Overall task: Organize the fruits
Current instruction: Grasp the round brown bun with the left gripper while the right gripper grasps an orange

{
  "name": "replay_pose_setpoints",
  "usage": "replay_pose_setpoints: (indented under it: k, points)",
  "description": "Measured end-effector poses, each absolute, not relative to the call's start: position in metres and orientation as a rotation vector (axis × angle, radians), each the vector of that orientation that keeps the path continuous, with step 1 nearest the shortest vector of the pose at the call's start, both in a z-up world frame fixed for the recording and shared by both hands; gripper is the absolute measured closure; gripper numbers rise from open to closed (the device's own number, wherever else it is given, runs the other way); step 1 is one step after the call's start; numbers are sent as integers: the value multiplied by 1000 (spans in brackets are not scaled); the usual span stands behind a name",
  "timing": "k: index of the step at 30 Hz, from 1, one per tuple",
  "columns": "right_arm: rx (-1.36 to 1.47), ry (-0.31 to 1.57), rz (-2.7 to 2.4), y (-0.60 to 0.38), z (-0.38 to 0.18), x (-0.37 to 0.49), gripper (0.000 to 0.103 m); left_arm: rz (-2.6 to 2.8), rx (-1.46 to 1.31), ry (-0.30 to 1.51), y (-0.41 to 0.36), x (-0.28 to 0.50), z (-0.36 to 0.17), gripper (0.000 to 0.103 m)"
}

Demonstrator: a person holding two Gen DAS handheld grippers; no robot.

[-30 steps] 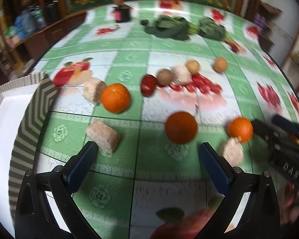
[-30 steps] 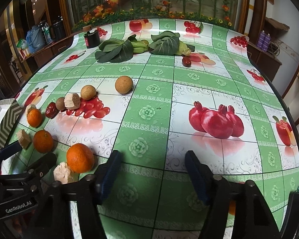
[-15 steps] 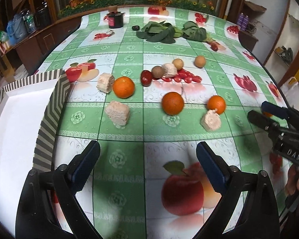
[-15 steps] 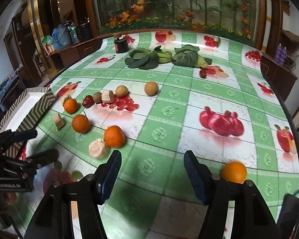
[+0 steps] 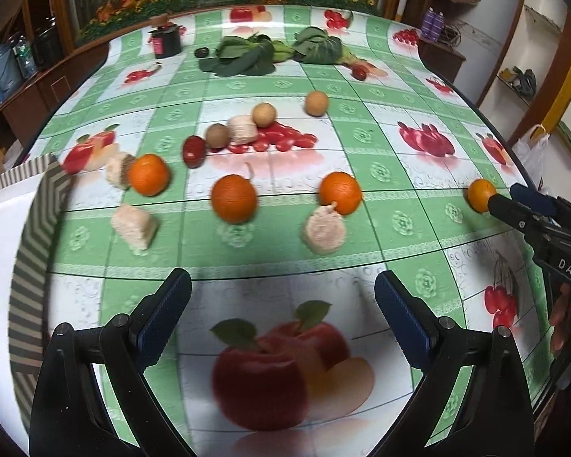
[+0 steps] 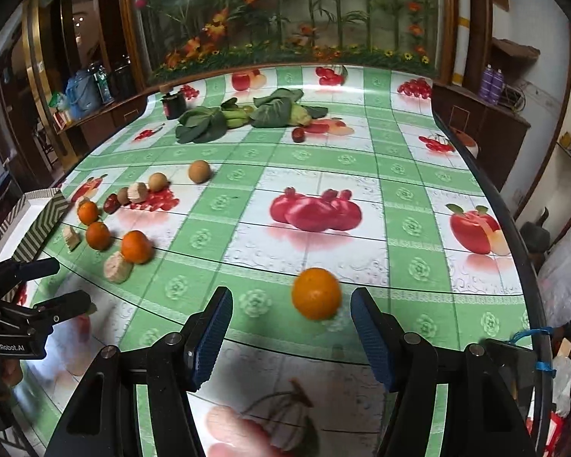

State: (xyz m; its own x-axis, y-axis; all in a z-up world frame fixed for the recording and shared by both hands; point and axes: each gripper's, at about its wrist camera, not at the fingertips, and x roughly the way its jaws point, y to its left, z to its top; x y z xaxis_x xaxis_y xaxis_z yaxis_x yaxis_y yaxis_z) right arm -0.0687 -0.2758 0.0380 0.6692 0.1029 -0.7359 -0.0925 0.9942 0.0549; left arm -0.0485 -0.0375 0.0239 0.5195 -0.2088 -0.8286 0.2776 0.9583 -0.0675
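Three oranges [image 5: 233, 198] lie in a loose row on the fruit-print tablecloth, beyond my left gripper [image 5: 281, 312]. It hangs open over a printed apple with nothing between its fingers. A fourth orange [image 6: 316, 293] sits alone near the front edge. It lies just ahead of my right gripper [image 6: 291, 327], partly between the open fingertips and nearer the right one, with neither pad touching it. In the left wrist view that same orange [image 5: 481, 195] shows at the tip of the right gripper [image 5: 521, 205]. The left gripper [image 6: 38, 285] appears at the right wrist view's left edge.
A white box with a zigzag-striped rim [image 5: 34, 228] stands at the left table edge. Beige cake-like chunks [image 5: 133, 224], a dark red date [image 5: 193, 150] and brown round fruits [image 5: 316, 103] lie among the oranges. Leafy greens [image 6: 209, 123] and a dark jar [image 6: 174, 104] sit at the back.
My left gripper has drawn back from the oranges and swung right. My right gripper has moved right, so the lone orange has come in between its fingertips.
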Motion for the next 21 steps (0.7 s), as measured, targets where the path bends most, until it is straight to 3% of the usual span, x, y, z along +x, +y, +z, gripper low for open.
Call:
replay_pose_setpoints:
  k: [10, 13, 17, 20, 21]
  points:
    - [40, 905, 79, -295, 11, -43, 42, -295, 104, 1005, -59, -34, 14, 5]
    - [89, 879, 110, -302, 9, -41, 58, -290, 111, 1008, -62, -30, 10, 19]
    - [103, 869, 152, -299, 9, -42, 69, -279, 139, 965, -64, -28, 12, 52]
    - [92, 854, 148, -295, 11, -45, 71, -282, 128, 963, -59, -27, 14, 74]
    - [93, 852, 156, -294, 13, -46, 71, -283, 125, 964, -58, -28, 14, 77]
